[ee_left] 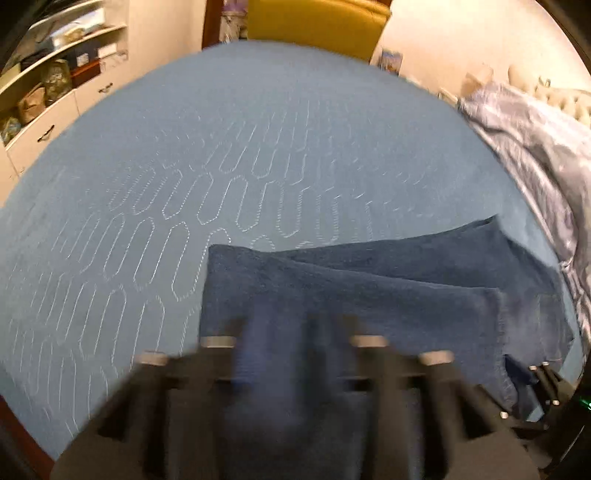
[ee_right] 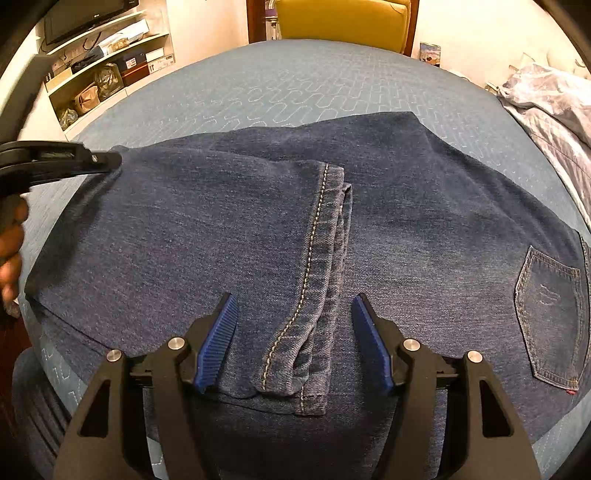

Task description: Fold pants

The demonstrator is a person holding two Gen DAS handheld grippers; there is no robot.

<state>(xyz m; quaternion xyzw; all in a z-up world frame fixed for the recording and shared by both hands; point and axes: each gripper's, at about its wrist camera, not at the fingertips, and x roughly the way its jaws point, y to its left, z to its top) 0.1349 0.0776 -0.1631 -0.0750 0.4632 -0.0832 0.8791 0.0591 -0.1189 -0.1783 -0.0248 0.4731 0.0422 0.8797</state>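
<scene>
Jeans lie folded on the blue quilted bed, leg hems laid back over the seat, back pocket at 3 o'clock in the right wrist view. Right tongs released, blue pads spread either side of the stitched hem, not pressing it. Left tongs heavily blurred in their own view; released, fingers apart over the denim, nothing between them. In the right view they sit at 9 o'clock by the fold's far left corner, a hand below. Crumpled grey blanket at 2 o'clock, yellow chair at 12, shelves at 10.
</scene>
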